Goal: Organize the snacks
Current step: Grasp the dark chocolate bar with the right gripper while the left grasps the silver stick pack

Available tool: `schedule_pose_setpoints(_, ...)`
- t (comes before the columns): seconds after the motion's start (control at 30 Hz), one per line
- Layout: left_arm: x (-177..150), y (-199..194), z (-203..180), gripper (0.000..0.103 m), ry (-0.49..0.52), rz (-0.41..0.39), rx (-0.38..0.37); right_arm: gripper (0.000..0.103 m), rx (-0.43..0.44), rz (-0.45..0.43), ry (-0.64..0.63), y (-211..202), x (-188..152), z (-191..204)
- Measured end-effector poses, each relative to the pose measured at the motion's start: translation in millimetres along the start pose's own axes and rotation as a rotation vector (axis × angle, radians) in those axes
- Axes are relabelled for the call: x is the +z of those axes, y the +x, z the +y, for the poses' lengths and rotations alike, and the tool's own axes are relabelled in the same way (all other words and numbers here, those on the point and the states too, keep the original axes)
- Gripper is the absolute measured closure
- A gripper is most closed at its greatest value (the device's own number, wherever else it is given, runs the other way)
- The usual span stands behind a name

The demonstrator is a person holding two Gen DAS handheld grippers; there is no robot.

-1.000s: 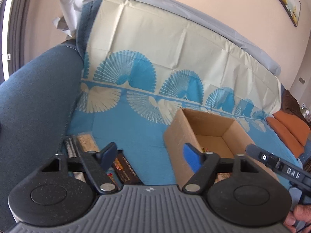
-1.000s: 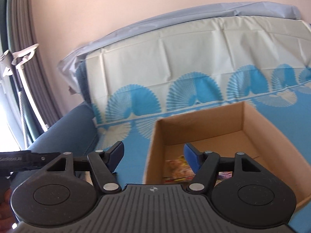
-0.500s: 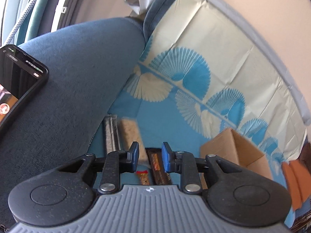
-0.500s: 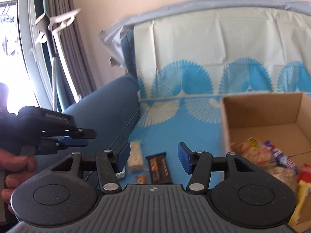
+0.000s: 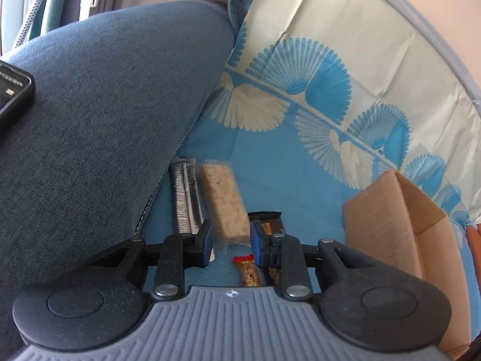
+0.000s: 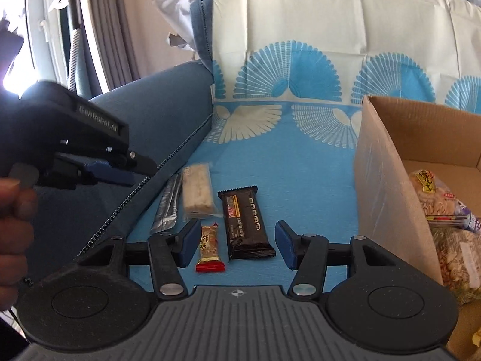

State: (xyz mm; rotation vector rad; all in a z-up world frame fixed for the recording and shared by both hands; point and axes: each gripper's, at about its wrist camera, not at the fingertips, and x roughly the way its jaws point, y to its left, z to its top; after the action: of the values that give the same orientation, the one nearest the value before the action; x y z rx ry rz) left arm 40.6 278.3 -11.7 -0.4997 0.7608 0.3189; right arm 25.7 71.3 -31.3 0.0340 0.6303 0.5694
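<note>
A: While looking down along the left gripper (image 5: pixel 231 240), seeing jaws narrowed to a slim gap, nothing btwn them, gripping nothing. Lining up w/ the near end of the pale crisp bar (image 5: pixel 224 201), lying flat on the sofa cover (image 5: pixel 285 180).

B: Checking the right gripper (image 6: pixel 237 246): standing abt half open, empty too, hanging above the small red-ended bar (image 6: pixel 209 248) and the dark bar (image 6: pixel 245 219). Seeing both side by side on the seat, apart from the cardboard box (image 6: pixel 384 180) w/ bagged snacks (image 6: pixel 436 198) already inside.

A: Judging the crisp bar as light but brittle, prob. crumbling under a hard squeeze. Slick clear wrapper too. Suggesting pinching across the narrow width, near the middle, gently.

B: Reckoning the dark bar stiffer, wrapper slippery. Favouring a hold across the short side, mid-length, not by the crimped end. Small one: v. light, likely skidding on the cloth, so needing a straight-down approach.

A: Noting the silver sachet (image 5: pixel 186 195) tucked btwn the crisp bar and the armrest (image 5: pixel 105 105). Looking thin, floppy, awkward to reach.
</note>
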Motion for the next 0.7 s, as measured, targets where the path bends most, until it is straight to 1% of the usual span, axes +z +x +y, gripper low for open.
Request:
schedule_pose_setpoints(0.07, 1.2, 9.4, 2.7, 0.075, -0.03, 0.016, 0.02, 0.046, -0.009, -0.004, 0.006, 5.6, 0.7, -0.3)
schedule_pose_setpoints(0.23, 2.9, 26.4, 19.7, 0.074, -0.198, 0.045, 0.055, 0.045, -0.015, 0.011, 0.02, 25.0, 1.7, 1.5)
schedule_pose_setpoints(0.27, 3.3, 29.2, 21.1, 0.074, -0.218, 0.046, 0.056, 0.044, -0.021, 0.011, 0.024, 30.0, 2.5, 1.7)
schedule_pose_setpoints(0.43, 8.2, 44.9, 13.2, 0.065, -0.21, 0.039, 0.133, 0.041, -0.053, 0.03, 0.051, 53.2, 4.2, -0.9)
schedule_pose_setpoints(0.57, 12.4, 61.6, 11.0, 0.063, -0.214, 0.046, 0.192, 0.039, -0.072, 0.057, 0.061, 73.0, 4.5, -3.5)
schedule_pose_setpoints(0.63, 14.5, 70.1, 9.4, 0.063, -0.202, 0.06, 0.222, 0.037, -0.093, 0.072, 0.033, 82.9, 3.2, -2.4)
schedule_pose_setpoints(0.7, 15.7, 80.1, 8.9, 0.063, -0.189, 0.081, 0.246, 0.037, -0.087, 0.106, 0.038, 92.5, 1.4, -4.6)
